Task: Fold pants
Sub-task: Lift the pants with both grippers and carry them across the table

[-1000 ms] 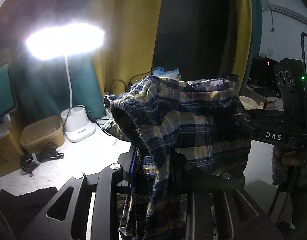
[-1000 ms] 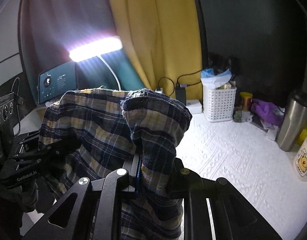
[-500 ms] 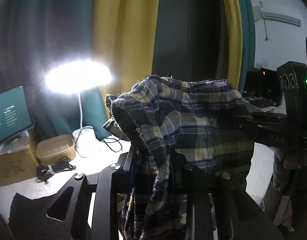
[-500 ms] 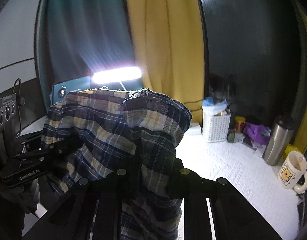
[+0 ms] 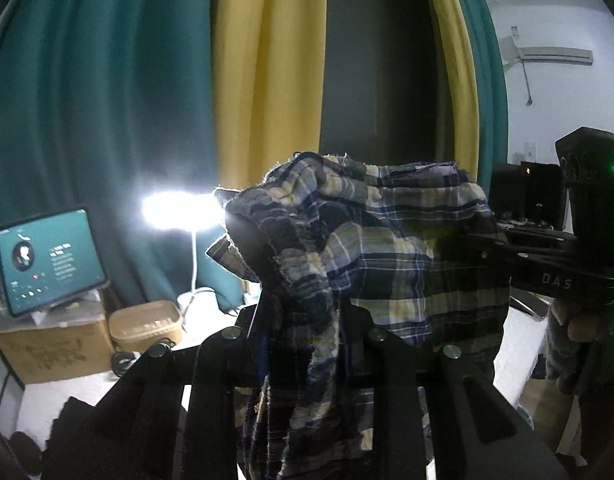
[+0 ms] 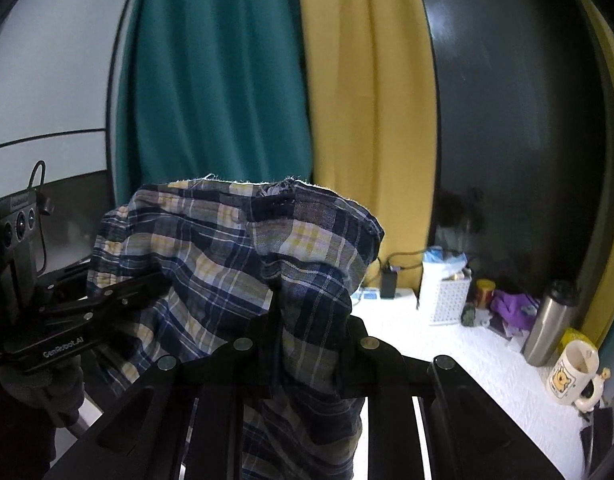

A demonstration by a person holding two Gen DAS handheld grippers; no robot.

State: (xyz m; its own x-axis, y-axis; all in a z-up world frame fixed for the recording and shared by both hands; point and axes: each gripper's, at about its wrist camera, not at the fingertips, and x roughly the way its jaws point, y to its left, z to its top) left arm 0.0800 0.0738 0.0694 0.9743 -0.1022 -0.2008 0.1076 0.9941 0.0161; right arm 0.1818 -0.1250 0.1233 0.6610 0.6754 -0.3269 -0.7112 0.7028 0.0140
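One pair of plaid pants (image 5: pixel 395 248) and two grippers: the left (image 5: pixel 307 312) and the right (image 6: pixel 311 320). Two curtains, teal (image 6: pixel 215 80) and yellow (image 6: pixel 363 92). One lamp (image 5: pixel 179 210), tablet (image 5: pixel 51 256), basket (image 6: pixel 447 294), flask (image 6: pixel 551 320) and mug (image 6: pixel 573 372).

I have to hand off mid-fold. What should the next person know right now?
Left gripper: shut on the plaid pants.
Right gripper: shut on the same pants, at another spot.
Pants: held up between both grippers above the white table, the rest hanging below.
Done: pants picked up.
Left: no fold is visible yet; lay them flat and fold.
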